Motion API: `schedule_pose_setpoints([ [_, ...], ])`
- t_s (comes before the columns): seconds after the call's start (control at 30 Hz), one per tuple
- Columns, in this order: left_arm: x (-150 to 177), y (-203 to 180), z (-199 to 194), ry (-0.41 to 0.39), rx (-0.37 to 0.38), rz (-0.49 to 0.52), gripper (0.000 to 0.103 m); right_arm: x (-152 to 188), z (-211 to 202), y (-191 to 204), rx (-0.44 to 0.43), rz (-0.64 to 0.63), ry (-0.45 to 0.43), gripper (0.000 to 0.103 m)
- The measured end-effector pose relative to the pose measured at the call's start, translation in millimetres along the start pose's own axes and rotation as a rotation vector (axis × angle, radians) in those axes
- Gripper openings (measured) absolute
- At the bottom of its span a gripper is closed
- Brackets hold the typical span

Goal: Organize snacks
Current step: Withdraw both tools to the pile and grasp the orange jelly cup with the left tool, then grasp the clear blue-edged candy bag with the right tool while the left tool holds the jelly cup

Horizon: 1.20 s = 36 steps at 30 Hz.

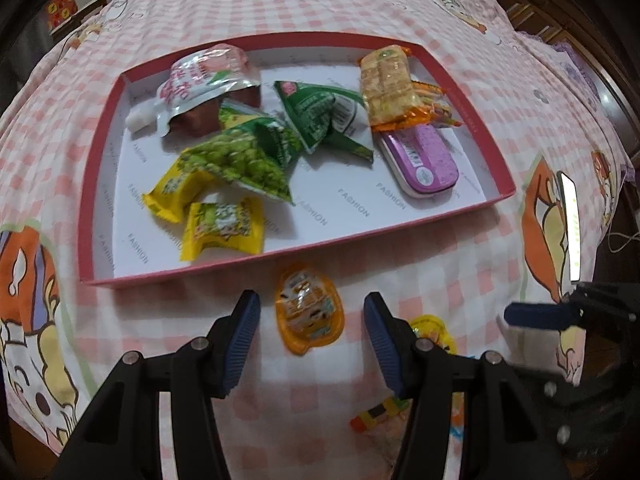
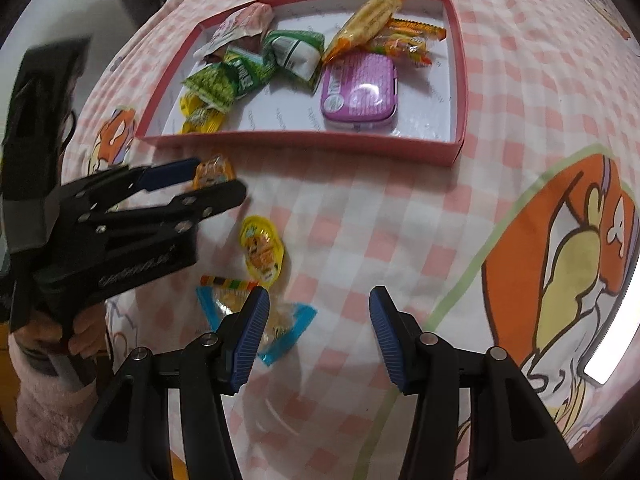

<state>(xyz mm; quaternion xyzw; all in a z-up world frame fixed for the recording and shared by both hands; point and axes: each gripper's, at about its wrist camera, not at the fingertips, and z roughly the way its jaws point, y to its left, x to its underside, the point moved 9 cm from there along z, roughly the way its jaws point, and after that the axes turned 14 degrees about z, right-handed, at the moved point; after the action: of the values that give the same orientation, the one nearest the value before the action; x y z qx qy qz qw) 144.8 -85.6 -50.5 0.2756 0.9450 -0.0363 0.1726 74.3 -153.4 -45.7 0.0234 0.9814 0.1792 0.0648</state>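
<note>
Soft, fairly dim indoor light falls evenly across the pink checked cloth [image 1: 400, 12], with faint shadows inside the red-rimmed box [image 1: 506, 178] and a washed-out bright patch on the cloth nearest each lens. Glare shows as a white hotspot on the purple tin [image 2: 360, 88] and on the foil pouch [image 1: 200, 80], while a bright white strip [image 1: 570, 224] burns out at the right of both views. Heavy fisheye bending curves the box edges and darkens the corners, and motion blur smears the orange jelly cup [image 1: 308, 312], the left gripper [image 2: 216, 182] in the right wrist view and the loose sweets close to the lens.
</note>
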Motion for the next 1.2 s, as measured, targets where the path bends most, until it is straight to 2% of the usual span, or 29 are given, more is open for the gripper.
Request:
schedule_pose_setpoints([
  [0.03, -1, 0, 1, -0.001, -0.006, 0.008, 0.057, 2, 0, 1, -0.002, -0.005, 0.002, 0.054],
  [0.07, -2, 0, 3, -0.002, -0.014, 0.013, 0.051, 5, 1, 2, -0.002, -0.009, 0.002, 0.054],
  [0.1, -2, 1, 4, -0.005, -0.022, 0.015, 0.038, 6, 0, 2, -0.002, -0.011, 0.002, 0.054],
  [0.13, -3, 1, 4, -0.01, -0.023, 0.016, 0.035, 8, 1, 2, -0.001, -0.014, 0.003, 0.054],
  [0.4, 5, -3, 0, -0.018, 0.028, 0.027, 0.033, 14, -1, 1, -0.016, 0.004, 0.005, 0.054],
  [0.63, 38, 10, -12, -0.002, 0.007, 0.019, 0.033, 22, -7, 11, -0.063, -0.001, 0.002, 0.054],
  [0.73, 49, 10, -14, -0.004, -0.003, 0.022, 0.033, 27, -5, 20, -0.095, -0.001, 0.019, 0.061],
  [0.93, 63, 9, -19, -0.013, 0.002, 0.022, 0.034, 29, 12, 27, -0.065, -0.006, 0.048, 0.062],
  [1.2, 73, 14, -15, -0.041, 0.014, 0.001, 0.034, 20, 27, 27, -0.108, 0.053, 0.043, 0.062],
])
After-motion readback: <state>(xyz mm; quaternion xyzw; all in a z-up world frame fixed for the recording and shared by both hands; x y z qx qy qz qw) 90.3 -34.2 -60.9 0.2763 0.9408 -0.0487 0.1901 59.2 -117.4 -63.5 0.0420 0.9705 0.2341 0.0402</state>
